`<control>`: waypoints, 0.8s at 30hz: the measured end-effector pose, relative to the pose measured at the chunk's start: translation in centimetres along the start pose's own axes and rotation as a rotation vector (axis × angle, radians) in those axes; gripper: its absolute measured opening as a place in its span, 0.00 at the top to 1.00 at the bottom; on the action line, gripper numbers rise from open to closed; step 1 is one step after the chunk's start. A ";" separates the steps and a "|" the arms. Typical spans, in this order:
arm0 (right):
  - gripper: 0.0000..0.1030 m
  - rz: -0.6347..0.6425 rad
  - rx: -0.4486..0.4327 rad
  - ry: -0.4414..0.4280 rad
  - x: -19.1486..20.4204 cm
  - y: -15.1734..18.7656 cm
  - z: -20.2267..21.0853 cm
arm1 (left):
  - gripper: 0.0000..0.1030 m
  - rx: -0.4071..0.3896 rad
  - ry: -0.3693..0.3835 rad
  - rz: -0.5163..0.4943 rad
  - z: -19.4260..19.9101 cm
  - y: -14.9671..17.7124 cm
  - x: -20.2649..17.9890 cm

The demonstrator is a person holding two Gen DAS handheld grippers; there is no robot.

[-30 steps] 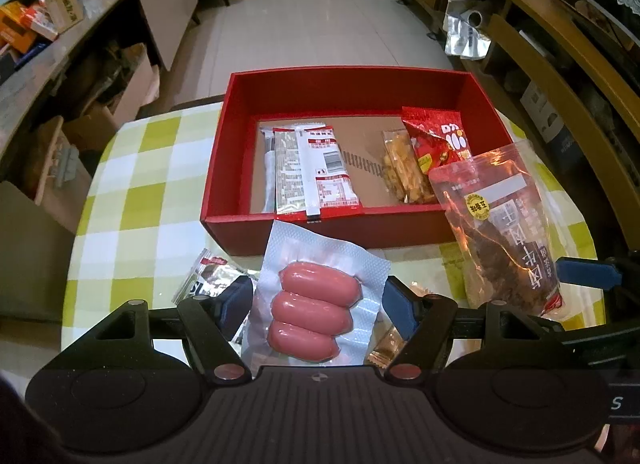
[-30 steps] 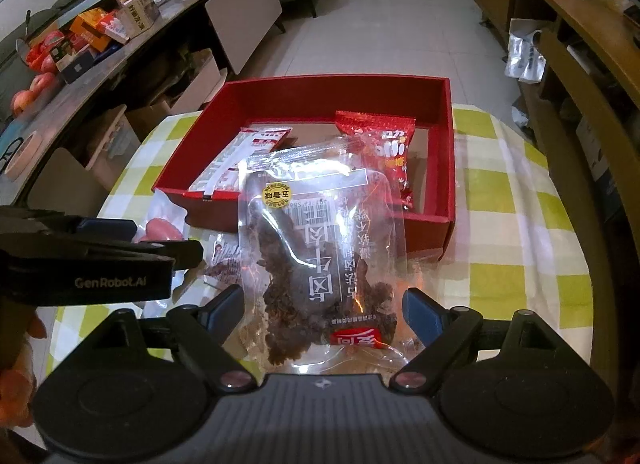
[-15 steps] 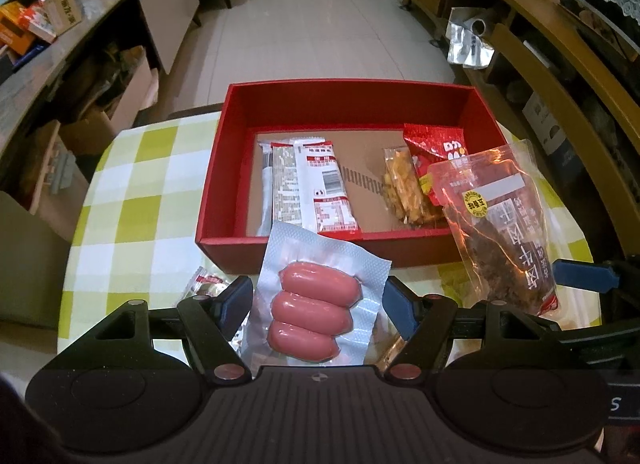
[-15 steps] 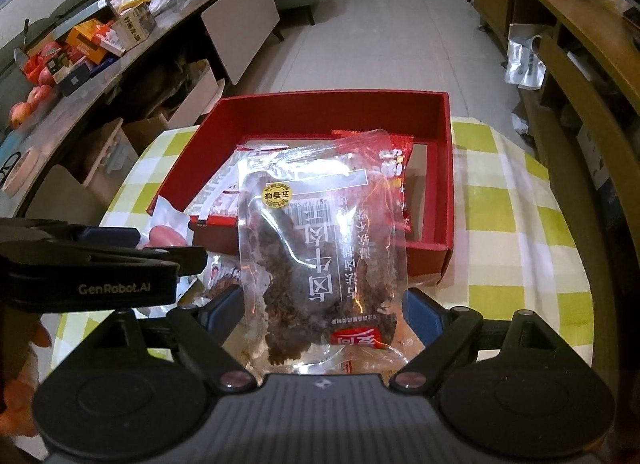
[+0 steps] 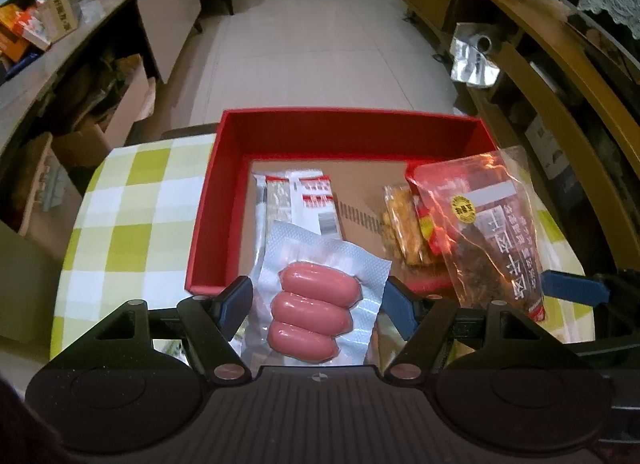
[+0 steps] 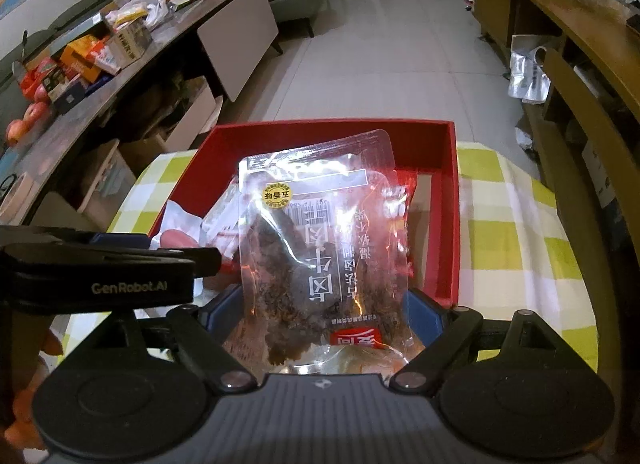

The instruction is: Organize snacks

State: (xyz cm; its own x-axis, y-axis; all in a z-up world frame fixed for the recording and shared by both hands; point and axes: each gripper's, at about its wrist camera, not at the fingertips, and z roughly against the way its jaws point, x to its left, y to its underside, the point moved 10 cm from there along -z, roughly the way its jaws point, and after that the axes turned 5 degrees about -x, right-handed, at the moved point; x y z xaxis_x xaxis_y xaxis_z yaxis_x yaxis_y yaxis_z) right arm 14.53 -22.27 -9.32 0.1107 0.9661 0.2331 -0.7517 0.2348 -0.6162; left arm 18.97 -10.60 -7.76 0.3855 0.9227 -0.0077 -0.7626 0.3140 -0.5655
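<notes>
Left gripper (image 5: 318, 296) fingers grasping the limp, slippery sausage pack (image 5: 316, 306) by its edges and right gripper (image 6: 322, 314) fingers grasping the crinkly jerky bag (image 6: 320, 248), both above the red box (image 5: 208, 223).

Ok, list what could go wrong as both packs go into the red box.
1. The clear bag of dark dried meat in the right gripper hangs above the red and yellow snack packets in the red cardboard box; lowered here it would likely pile on them.
2. The vacuum-sealed pack of three pink sausages in the left gripper overlaps the white-and-red sachets and could land on them.
3. The two grippers are close together and might collide.
</notes>
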 end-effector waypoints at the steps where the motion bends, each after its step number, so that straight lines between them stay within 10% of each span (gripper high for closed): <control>1: 0.11 -0.004 -0.003 0.001 -0.1 -0.3 -0.2 | 0.26 -0.003 0.001 0.006 -0.1 -0.3 0.1; 24: 0.08 -0.002 0.011 0.082 -2.4 -3.0 -6.9 | 0.23 0.028 -0.060 0.052 -6.8 -3.2 1.1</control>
State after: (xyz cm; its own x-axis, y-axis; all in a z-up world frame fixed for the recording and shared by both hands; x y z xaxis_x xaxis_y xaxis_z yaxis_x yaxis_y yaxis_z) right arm 21.05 -24.57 -13.23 0.1649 0.9712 0.1717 -0.7588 0.2362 -0.6070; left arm 25.38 -12.09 -11.57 0.3134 0.9495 0.0134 -0.7953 0.2702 -0.5426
